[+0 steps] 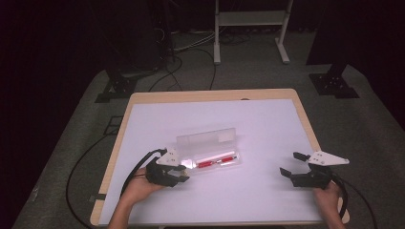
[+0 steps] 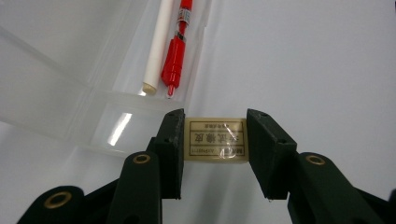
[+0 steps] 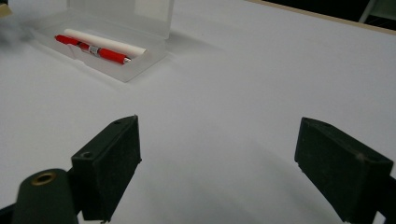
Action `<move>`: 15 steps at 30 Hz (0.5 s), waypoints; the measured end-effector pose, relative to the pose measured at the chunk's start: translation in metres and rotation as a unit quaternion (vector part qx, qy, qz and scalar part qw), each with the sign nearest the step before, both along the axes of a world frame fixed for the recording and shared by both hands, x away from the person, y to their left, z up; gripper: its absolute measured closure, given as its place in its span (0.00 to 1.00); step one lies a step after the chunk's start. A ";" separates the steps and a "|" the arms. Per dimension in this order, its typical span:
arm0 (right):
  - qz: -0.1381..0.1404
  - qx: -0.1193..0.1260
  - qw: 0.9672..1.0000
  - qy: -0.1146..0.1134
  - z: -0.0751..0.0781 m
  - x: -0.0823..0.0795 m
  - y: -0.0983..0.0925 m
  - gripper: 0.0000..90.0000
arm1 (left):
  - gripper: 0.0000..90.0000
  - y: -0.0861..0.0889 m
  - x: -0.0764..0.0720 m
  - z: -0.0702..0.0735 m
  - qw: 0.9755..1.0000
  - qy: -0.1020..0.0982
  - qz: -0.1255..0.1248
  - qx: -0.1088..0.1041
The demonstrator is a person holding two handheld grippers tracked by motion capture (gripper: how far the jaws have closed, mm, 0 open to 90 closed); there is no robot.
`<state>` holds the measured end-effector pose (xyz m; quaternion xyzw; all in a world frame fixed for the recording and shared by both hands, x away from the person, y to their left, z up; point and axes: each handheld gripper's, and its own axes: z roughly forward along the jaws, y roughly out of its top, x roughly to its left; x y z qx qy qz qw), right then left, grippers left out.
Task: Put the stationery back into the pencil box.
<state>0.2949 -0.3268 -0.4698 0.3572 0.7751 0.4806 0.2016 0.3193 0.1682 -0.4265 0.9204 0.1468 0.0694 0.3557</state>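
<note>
Two jaws of the left gripper [image 2: 215,140] clamp a small eraser [image 2: 215,139] by its short ends, just at 6 o'clock of the open pencil case [image 2: 56,107]. Looks light, firm, a bit slick in its wrapper, so grip mid-block; right gripper [image 3: 217,168] is spread wide w/ nothing in it.

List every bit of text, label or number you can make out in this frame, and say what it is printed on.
Eraser held in the left hand-held gripper: a framed label with large East Asian characters and a line of small Latin letters, seen upside down and under glare; not legible enough to quote.
Red pen in the clear case: a pale band with tiny print, too small to read.
White stick: no text visible.
Nothing else carries readable writing.
</note>
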 end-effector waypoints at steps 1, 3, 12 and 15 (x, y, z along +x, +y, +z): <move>0.000 0.000 1.000 0.000 0.000 0.000 0.000 0.15 | 0.65 0.001 0.003 0.001 1.000 0.000 0.001 0.004; 0.000 0.000 1.000 0.001 0.000 0.000 0.000 0.15 | 0.65 0.001 0.003 0.001 1.000 0.001 0.002 0.003; 0.000 0.000 1.000 0.000 0.000 0.000 0.000 0.15 | 0.65 0.001 0.012 0.005 1.000 -0.001 0.008 0.001; 0.000 0.001 1.000 -0.001 0.000 0.000 0.000 0.15 | 0.65 0.000 0.016 0.007 1.000 -0.001 0.010 0.003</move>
